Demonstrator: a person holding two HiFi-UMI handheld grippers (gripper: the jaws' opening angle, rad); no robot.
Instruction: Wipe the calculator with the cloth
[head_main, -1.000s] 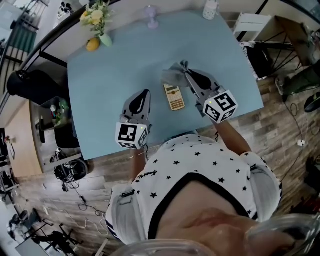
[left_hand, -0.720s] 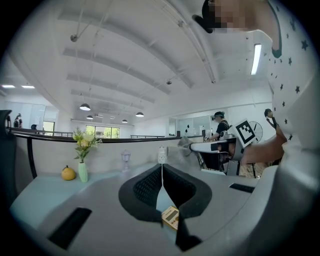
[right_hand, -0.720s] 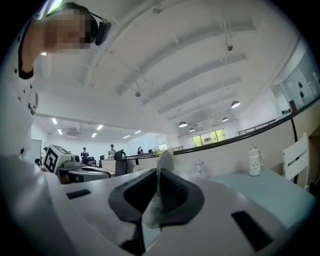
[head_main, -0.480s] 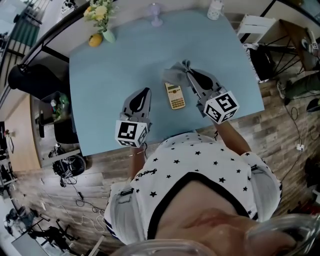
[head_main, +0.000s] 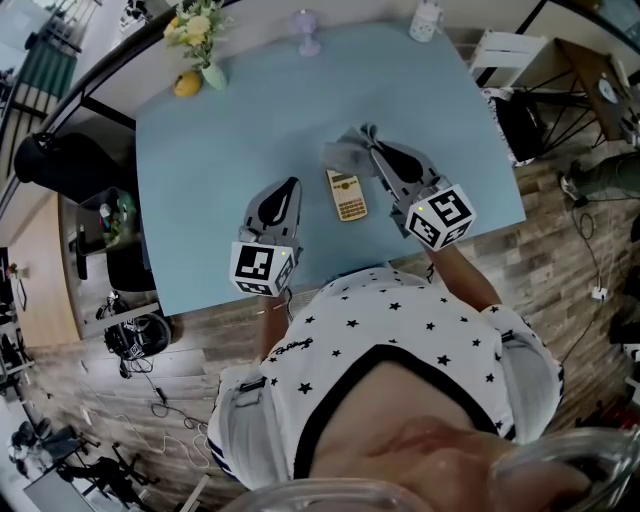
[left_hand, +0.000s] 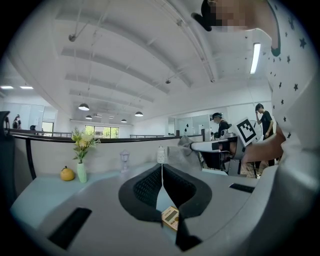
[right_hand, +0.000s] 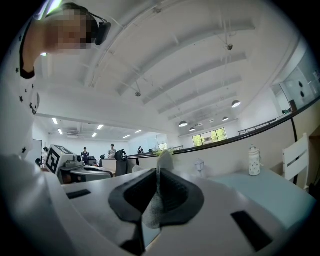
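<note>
Calculator (head_main: 347, 195) flat on light blue worktop (head_main: 230, 130), near its front edge, long axis running front to back, slightly slanted. Much bare worktop behind and at left. Grey cloth (head_main: 348, 152) just behind its far end, touching or not unclear. Right gripper (head_main: 374, 147) jaws pinching cloth. Left gripper (head_main: 291, 186) at left of calculator, jaws pressed together, nothing between. Flower vase (head_main: 205, 65) at far corner. Wooden floor (head_main: 560, 250), open office hall.
</note>
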